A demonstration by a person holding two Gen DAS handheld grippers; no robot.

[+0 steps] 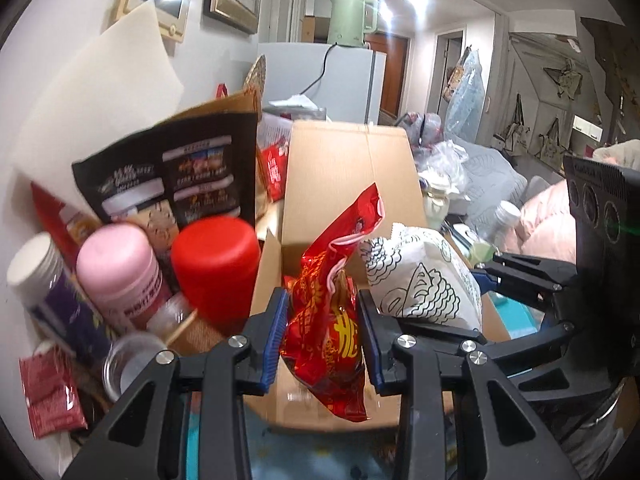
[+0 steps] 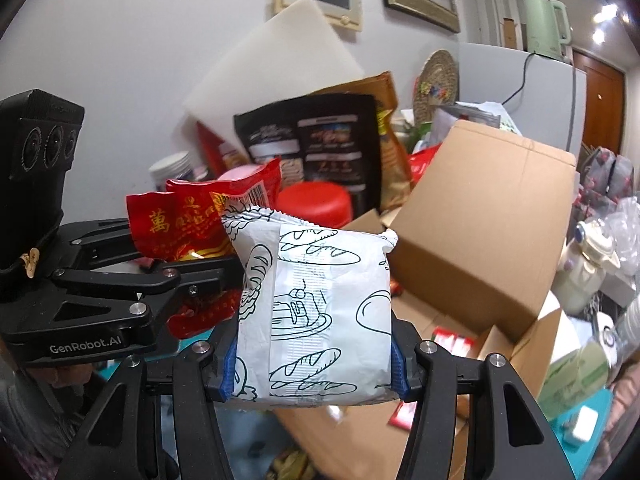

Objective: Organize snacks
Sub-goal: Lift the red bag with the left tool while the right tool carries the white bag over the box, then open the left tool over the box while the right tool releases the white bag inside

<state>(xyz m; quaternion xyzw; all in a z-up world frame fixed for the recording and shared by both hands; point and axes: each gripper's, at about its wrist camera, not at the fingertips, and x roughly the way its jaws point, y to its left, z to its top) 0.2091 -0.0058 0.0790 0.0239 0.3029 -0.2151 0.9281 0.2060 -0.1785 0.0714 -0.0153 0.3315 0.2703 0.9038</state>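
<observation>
I have a snack in each hand. My left hand-held gripper [image 1: 323,334] is clenched on the red foil snack bag [image 1: 334,312], its blue pads pinching the lower middle of the bag while the crimped top flops upward and leans right; the bag hangs in the air in front of the open cardboard box [image 1: 348,184]. My right hand-held gripper [image 2: 316,364] is grasping the white bread packet [image 2: 316,312], the one printed with baguette line drawings, held across its width near the bottom edge, also above the box [image 2: 480,216] and just beside the red bag [image 2: 200,220]. Both packs look light and air-filled to me, so weight is no worry, but the film is slick and crinkly and I judge it could slide through the pads if I swing hard. The red foil is soft and buckles where I pinch it; whatever is inside may crush, so I would not squeeze further. The bread packet is puffy and springy, and bread dents easily, so a hold on the sealed seam or edge would be kinder than one across the belly. The clutter of jars, such as the red-capped jar [image 1: 216,256], stands close at the left.
</observation>
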